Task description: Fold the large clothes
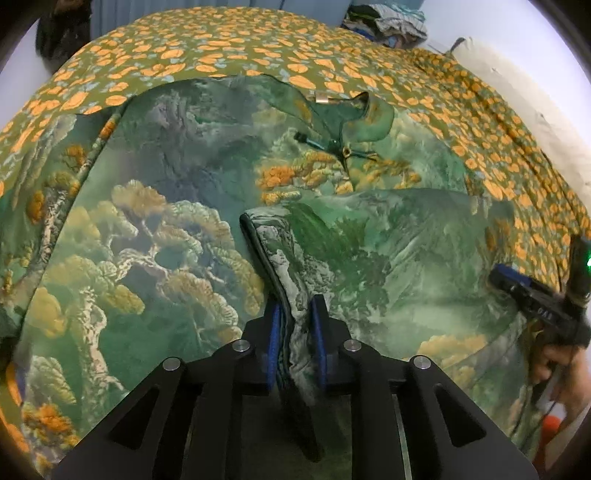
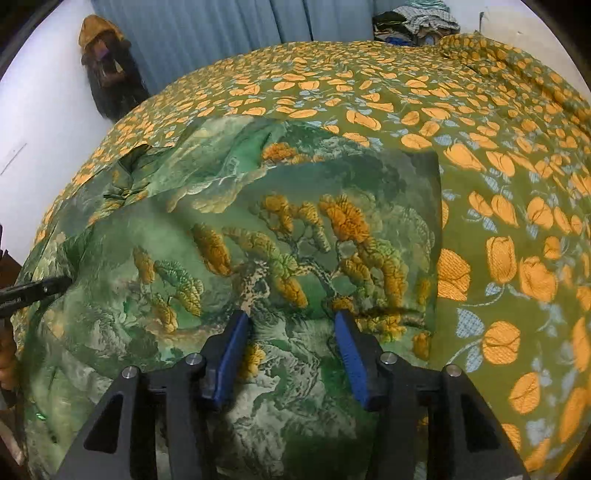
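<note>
A large green garment [image 1: 166, 206] printed with a landscape and orange-yellow trees lies spread on a bed. Its collar with tie cords [image 1: 347, 147] points toward the far side. My left gripper [image 1: 295, 306] is shut on a raised fold of the garment's edge, and the cloth stands pinched between the blue pads. The right gripper [image 2: 291, 317] hovers low over the garment [image 2: 258, 240] with its jaws apart and cloth lying flat beneath them, nothing pinched. The right gripper [image 1: 532, 295] also shows at the right edge of the left wrist view, held by a hand [image 1: 554, 365]. The left gripper [image 2: 33, 291] shows at the left edge of the right wrist view.
An olive bedspread [image 2: 498, 221] with orange flowers covers the bed under the garment. A heap of other clothes [image 2: 417, 22] sits at the far end. A blue curtain [image 2: 221, 37] and a dark hanging object [image 2: 107, 74] stand against the white wall.
</note>
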`<state>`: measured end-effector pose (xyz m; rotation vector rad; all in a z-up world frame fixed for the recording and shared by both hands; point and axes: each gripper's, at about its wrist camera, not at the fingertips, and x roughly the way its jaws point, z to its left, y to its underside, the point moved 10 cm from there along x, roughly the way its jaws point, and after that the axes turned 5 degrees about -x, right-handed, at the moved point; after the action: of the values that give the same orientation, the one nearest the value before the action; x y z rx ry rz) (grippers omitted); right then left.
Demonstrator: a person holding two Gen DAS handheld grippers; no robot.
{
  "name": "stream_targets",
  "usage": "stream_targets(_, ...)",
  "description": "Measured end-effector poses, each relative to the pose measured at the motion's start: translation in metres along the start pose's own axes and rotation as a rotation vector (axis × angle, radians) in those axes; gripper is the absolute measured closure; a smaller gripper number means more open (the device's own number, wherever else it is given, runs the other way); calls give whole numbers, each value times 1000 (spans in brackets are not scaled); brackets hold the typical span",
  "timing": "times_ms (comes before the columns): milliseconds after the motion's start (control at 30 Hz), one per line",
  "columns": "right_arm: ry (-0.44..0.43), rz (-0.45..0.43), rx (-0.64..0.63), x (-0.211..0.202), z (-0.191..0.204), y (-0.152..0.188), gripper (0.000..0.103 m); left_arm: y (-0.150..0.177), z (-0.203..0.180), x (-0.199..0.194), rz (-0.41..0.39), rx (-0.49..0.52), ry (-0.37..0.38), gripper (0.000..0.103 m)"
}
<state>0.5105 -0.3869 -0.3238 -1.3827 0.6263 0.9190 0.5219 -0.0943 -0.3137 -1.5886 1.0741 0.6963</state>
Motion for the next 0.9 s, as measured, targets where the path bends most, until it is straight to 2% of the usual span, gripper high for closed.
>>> stream_targets(100, 4, 76, -9, -6, 3, -8, 54, 1, 1, -1, -18, 6, 4, 86)
stream_targets(133, 0, 75, 5, -12, 2, -16, 54, 1, 0, 0, -21, 5, 6, 86)
stream_targets(200, -27, -13, 42, -34, 1, -51, 54, 1, 1, 1, -27, 3, 11, 85)
stream_targets(267, 5, -76, 41, -41, -3, -76, 54, 1, 1, 2, -33, 4, 9, 85)
stream_targets(333, 28, -76, 42, -29, -6, -89, 54, 1, 0, 2, -46, 15, -1, 85)
stream_targets(367, 39, -45, 51, -13, -10, -89, 54, 2, 0, 3, -50, 19, -6, 85)
stream_targets(467, 58, 80, 91, 40, -24, -65, 54, 3, 1, 3, -58, 26, -12, 84)
stream_targets(533, 54, 68, 103, 45, -23, -57, 54, 3, 1, 5, -57, 26, -12, 84)
stream_targets(633, 50, 42, 98, 24, -16, -52, 54, 4, 3, 5, -58, 20, -5, 84)
stream_targets(733, -9, 21, 30, -6, 6, -36, 53, 5, 3, 5, -66, 19, -1, 84)
stream_targets(900, 16, 36, -53, -40, 25, 28, 53, 6, 3, 4, -70, 26, -13, 84)
